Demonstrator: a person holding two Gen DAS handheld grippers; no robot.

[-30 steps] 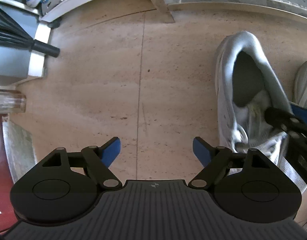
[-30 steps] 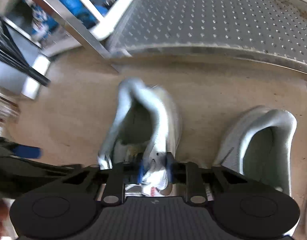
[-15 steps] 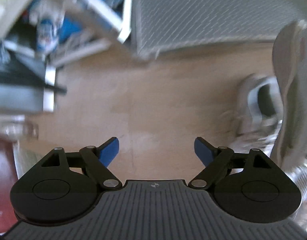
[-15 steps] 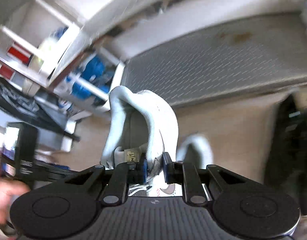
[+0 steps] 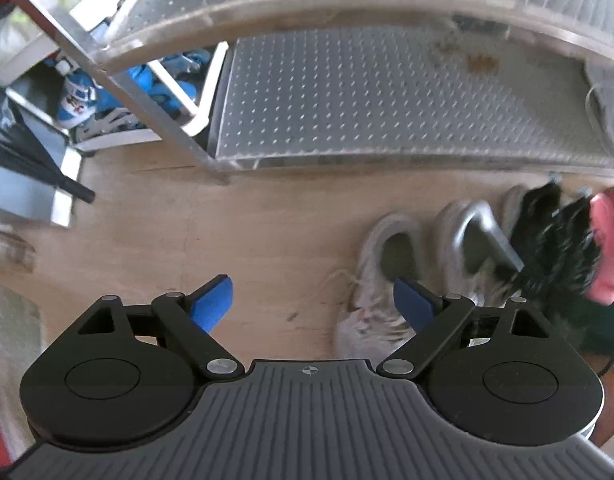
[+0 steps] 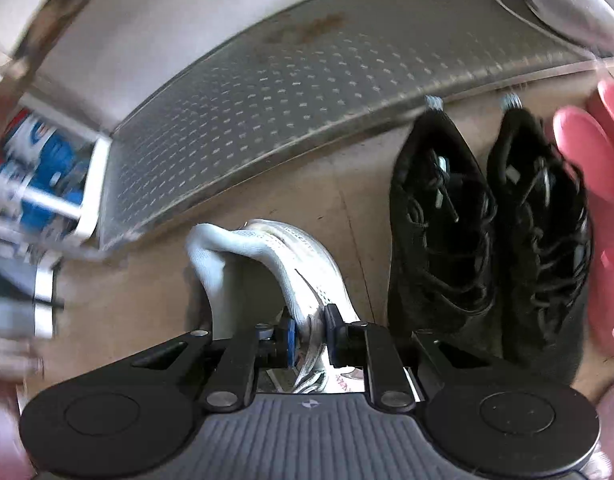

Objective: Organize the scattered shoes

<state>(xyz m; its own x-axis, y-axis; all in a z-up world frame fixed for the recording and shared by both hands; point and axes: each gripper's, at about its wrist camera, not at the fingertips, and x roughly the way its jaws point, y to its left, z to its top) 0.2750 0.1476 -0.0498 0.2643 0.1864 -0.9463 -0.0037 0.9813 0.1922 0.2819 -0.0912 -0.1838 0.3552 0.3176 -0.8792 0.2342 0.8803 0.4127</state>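
My right gripper is shut on the side wall of a white sneaker and holds it over the beige floor, left of a pair of black lace-up shoes. My left gripper is open and empty above the floor. In the left wrist view a white sneaker lies on the floor by the right fingertip, a second one beside it, and the black shoes blurred further right.
A perforated metal shoe rack shelf runs across the back, with an upper shelf carrying a light shoe. A white rack with blue shoes stands at the left. A bare hand shows at the right.
The right gripper has carried the white sneaker toward the black shoes. The left gripper has pulled back and tilted up, so the rack and both white sneakers now show.
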